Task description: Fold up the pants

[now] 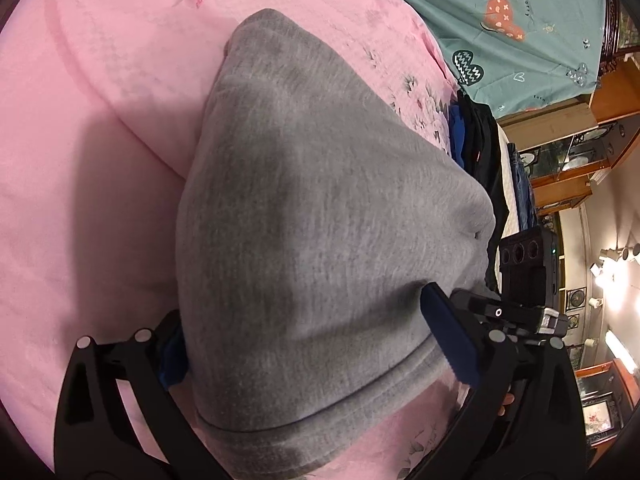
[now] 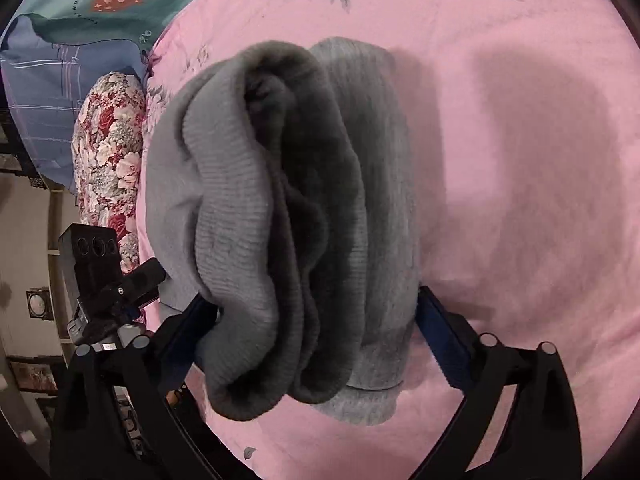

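Now both grippers pinch the gray pants [image 1: 320, 216] above the pink bed [image 1: 80, 200]. Left gripper [image 1: 308, 348] squeezes one end, right gripper [image 2: 316, 332] squeezes the bunched ribbed end, probably so the pants lift together and fold evenly.

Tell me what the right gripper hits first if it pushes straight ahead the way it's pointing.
The gray pants themselves: the right gripper already has the bunched cuffs and fleece folds between its fingers. Beyond them lies the pink bedspread, probably next, though depth is hard to judge.
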The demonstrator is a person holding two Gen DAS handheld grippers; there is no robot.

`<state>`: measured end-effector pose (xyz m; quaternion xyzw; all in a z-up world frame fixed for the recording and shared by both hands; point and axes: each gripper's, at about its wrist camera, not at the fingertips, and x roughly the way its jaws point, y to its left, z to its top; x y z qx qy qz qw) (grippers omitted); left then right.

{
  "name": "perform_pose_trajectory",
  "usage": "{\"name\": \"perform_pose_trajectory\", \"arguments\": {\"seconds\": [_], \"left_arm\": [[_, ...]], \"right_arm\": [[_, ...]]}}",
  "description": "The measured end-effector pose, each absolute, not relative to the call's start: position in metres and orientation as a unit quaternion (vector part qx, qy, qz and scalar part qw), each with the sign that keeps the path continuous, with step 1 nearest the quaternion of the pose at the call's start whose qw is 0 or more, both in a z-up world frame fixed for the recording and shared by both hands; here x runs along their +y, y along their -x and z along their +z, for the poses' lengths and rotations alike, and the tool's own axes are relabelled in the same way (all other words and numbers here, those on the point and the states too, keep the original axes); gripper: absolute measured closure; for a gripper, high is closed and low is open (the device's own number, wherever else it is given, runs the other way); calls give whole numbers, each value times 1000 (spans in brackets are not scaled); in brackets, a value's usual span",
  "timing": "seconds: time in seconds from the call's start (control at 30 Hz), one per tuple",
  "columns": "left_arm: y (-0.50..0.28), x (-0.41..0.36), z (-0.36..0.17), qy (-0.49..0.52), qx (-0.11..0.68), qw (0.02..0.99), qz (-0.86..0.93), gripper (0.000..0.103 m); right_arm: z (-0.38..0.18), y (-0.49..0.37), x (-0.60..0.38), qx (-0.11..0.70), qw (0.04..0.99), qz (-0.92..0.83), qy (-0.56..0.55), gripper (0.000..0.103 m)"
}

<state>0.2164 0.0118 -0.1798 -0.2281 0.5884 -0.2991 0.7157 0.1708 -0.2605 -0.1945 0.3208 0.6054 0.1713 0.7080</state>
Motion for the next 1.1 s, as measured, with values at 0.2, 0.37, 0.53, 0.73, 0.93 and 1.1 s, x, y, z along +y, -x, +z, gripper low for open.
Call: {"name": "perform_pose_trajectory", "arguments": {"seconds": [0.2,0.37,0.53,0.73,0.93,1.1], "left_arm": [[-205,6,-159,193,559,754,-286,38],[-198,12,-147,194,541,769,-280,54],[-193,15,-107,181,509,793,-280,56],[-292,7,-61,171,507,800,-269,55],[-406,-4,-65,168,490,819,-249,55],[-466,-7,-109,160,514,807,-241,55]], "right_arm": [[-184,-169,-251,564,754,180,-284,33],[-160,-154,-239,528,805,162,-216,47],[-126,-136,-220,480,855,139,-137,49],[-74,-191,-224,445,872,157,-128,48],[-56,-314,-223,419,887,154,-119,48],[-86,-400,-231,439,874,162,-134,48]]}}
